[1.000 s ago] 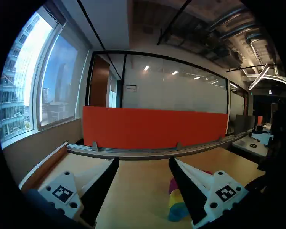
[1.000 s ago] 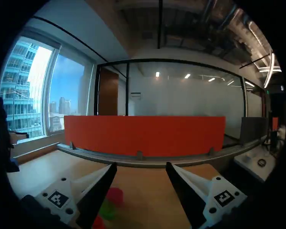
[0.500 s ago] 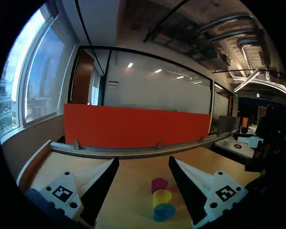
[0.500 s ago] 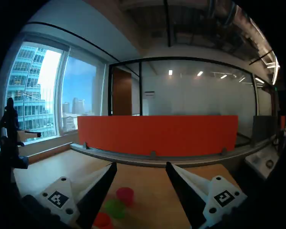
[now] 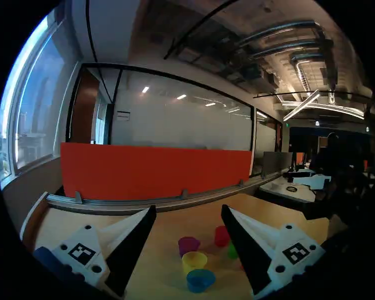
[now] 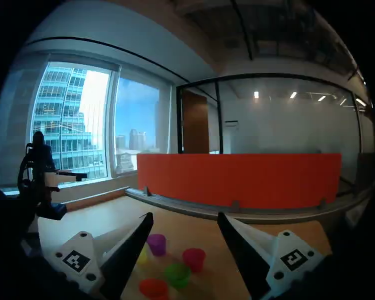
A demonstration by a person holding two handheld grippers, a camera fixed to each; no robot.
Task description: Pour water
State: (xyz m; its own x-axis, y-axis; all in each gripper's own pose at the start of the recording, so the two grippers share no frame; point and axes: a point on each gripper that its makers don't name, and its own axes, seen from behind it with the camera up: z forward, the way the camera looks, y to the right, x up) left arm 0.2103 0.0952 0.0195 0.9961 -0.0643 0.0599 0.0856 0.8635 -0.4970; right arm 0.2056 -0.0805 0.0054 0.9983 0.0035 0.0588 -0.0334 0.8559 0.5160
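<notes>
Several small coloured cups stand on the wooden desk [image 5: 167,235]. In the left gripper view I see a purple cup [image 5: 188,245], a yellow cup [image 5: 194,261], a blue cup [image 5: 200,280], a red cup [image 5: 221,235] and a green cup [image 5: 232,250] partly behind a finger. My left gripper [image 5: 187,250] is open above and short of them. In the right gripper view a purple cup [image 6: 156,244], a pink-red cup [image 6: 193,259], a green cup [image 6: 177,274] and an orange-red cup [image 6: 153,288] sit between the fingers of my open right gripper [image 6: 184,250].
An orange partition [image 5: 152,170] on a metal rail closes the desk's far edge. Big windows [image 6: 72,130] are on the left. The other gripper [image 6: 37,185] shows dark at the far left of the right gripper view. More desks [image 5: 292,187] stand to the right.
Both views have swung and tipped down: the left gripper turned right, the right gripper turned left. More cups have come into sight between each pair of fingers. Both grippers stay open.
</notes>
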